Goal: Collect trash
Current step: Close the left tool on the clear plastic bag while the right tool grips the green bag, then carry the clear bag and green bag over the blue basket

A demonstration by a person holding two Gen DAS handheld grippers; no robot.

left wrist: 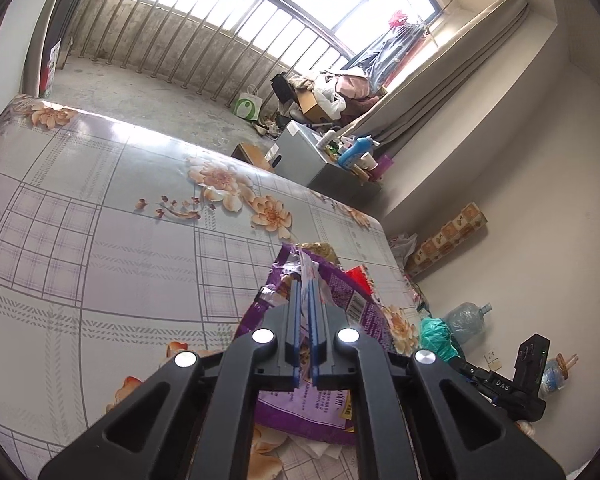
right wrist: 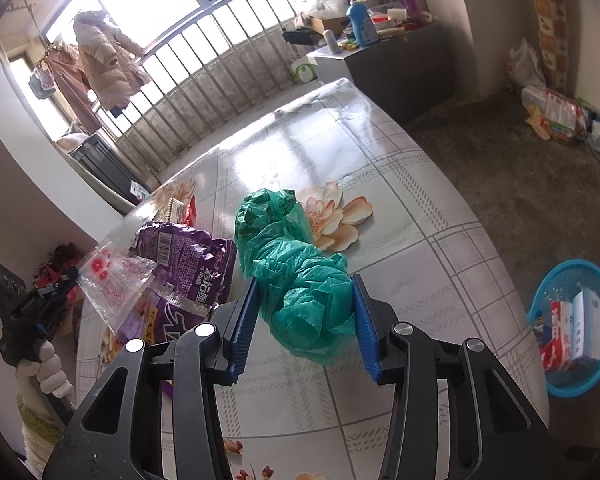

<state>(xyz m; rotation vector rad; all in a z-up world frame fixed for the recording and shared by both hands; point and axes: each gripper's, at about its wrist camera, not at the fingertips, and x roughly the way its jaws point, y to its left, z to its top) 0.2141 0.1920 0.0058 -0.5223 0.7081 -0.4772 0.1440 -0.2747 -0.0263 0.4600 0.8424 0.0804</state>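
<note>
My left gripper (left wrist: 305, 285) is shut on a clear plastic wrapper with red print (left wrist: 309, 268), held above a purple snack bag (left wrist: 356, 300) on the floral table (left wrist: 100, 220). The right wrist view shows that wrapper (right wrist: 112, 280) in the left gripper (right wrist: 66, 280) beside the purple bag (right wrist: 188, 264). My right gripper (right wrist: 304, 284) is open, its blue pads on either side of a crumpled green plastic bag (right wrist: 296, 272) lying on the table (right wrist: 420, 208). The green bag also shows in the left wrist view (left wrist: 436, 334).
A blue basket (right wrist: 580, 320) with boxes in it sits on the floor right of the table. A red packet (left wrist: 360, 276) and white tissue (left wrist: 320, 446) lie by the purple bag. A grey cabinet (left wrist: 304, 160) with bottles stands beyond the table. A water jug (left wrist: 466, 316) stands on the floor.
</note>
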